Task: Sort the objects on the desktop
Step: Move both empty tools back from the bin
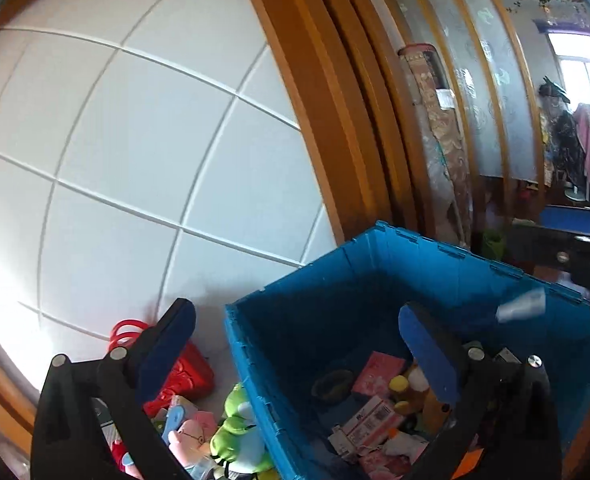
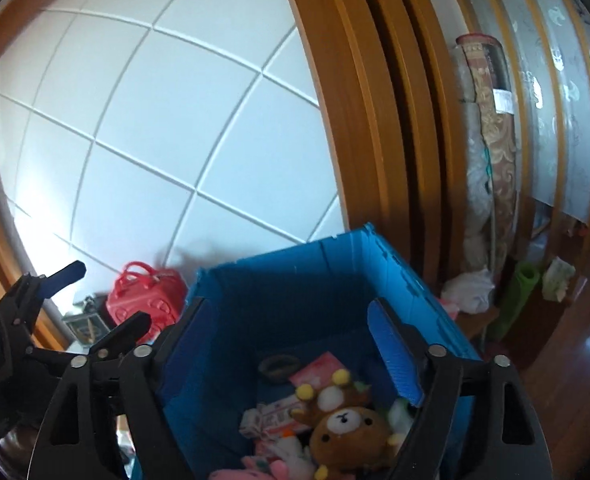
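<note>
White tiles back the blue crate (image 2: 335, 280); only the right claw (image 2: 283, 352), spread empty, sees the brown bear (image 2: 347, 428).

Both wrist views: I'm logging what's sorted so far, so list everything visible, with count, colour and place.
crate: one, blue, against the tiled wall, partly filled
bear: one, brown, in the crate
boxes: several, pink and white, in the crate
ring: one, dark, in the crate
small cup: one, pale, blurred, over the crate's right side
frog: one, green, outside the crate, on its left
pig: one, pink, beside the frog
bag: one, red, by the wall, left of the crate
left gripper: black with blue pads, open, empty
right gripper: black with blue pads, open over the crate, empty
</note>
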Demonstrator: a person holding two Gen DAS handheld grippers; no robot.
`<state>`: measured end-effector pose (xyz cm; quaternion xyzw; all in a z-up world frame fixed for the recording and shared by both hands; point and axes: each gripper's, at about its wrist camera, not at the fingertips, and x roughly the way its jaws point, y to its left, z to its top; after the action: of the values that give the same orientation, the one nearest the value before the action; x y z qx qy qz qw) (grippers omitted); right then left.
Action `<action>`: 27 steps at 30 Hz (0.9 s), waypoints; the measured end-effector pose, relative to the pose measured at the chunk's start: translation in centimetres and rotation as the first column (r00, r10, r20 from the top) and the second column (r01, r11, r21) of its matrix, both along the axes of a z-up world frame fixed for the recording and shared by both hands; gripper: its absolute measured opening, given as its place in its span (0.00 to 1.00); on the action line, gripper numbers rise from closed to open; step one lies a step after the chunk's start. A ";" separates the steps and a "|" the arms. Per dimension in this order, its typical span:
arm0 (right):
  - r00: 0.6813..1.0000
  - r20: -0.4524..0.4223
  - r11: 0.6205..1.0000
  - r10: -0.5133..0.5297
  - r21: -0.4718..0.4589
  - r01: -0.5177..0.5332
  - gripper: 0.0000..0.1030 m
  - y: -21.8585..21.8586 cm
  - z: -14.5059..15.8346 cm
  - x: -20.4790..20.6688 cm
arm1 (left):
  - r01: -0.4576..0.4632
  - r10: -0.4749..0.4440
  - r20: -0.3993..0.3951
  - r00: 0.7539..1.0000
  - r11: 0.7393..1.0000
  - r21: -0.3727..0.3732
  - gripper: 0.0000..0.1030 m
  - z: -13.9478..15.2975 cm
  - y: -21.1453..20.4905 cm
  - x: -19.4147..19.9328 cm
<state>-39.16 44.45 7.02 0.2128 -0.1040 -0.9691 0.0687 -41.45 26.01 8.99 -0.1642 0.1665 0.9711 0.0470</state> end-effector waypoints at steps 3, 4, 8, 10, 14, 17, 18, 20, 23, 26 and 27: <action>0.997 -0.078 1.000 0.001 0.015 0.000 0.89 -1.4 0.3 3.3 | -0.036 0.038 -0.049 0.998 0.999 0.041 1.00 -0.3 -1.3 1.9; 0.995 -0.101 1.000 -0.004 0.020 0.006 0.93 -2.0 0.3 4.5 | -0.045 0.048 -0.065 0.997 0.997 0.057 1.00 -0.5 -1.8 2.8; 0.983 -0.180 0.998 -0.028 0.054 0.038 0.99 -4.0 0.1 9.2 | -0.082 0.092 -0.112 0.989 0.992 0.095 1.00 -1.3 -4.4 6.2; 0.979 -0.200 0.996 -0.044 0.064 0.058 1.00 -5.1 0.0 11.5 | -0.094 0.105 -0.106 0.989 0.990 0.108 1.00 -1.9 -5.6 7.8; 0.973 -0.218 0.995 -0.077 0.047 0.089 1.00 -7.4 -0.7 16.3 | -0.099 0.112 -0.098 0.989 0.987 0.128 1.00 -2.8 -8.4 11.3; 0.963 -0.230 0.984 -0.143 0.067 0.162 1.00 -9.6 -1.0 20.1 | -0.069 0.086 -0.108 0.990 0.987 0.148 1.00 -3.1 -10.7 14.4; 0.962 -0.223 0.982 -0.156 0.068 0.175 1.00 -10.3 -1.1 21.2 | -0.049 0.067 -0.104 0.992 0.986 0.162 1.00 -3.2 -11.5 15.6; 0.962 -0.209 0.980 -0.177 0.051 0.192 1.00 -12.3 -1.5 23.9 | -0.007 0.028 -0.110 0.994 0.983 0.185 1.00 -3.1 -13.2 18.0; 0.953 -0.214 0.970 -0.213 0.071 0.232 1.00 -15.5 -2.2 28.0 | 0.024 0.003 -0.132 0.991 0.979 0.201 1.00 -3.2 -15.2 21.7; 0.955 -0.189 0.968 -0.228 0.063 0.244 1.00 -18.0 -2.9 31.2 | 0.027 0.005 -0.134 0.991 0.972 0.235 1.00 -3.0 -16.9 24.5; 0.954 -0.175 0.964 -0.243 0.065 0.257 1.00 -18.7 -3.1 32.3 | 0.047 -0.017 -0.122 0.992 0.967 0.251 1.00 -2.8 -17.2 25.2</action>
<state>-6.85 25.78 3.90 0.1195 -0.0818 -0.9879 -0.0555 -16.25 8.77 6.18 -0.0958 0.0463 0.9916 0.0733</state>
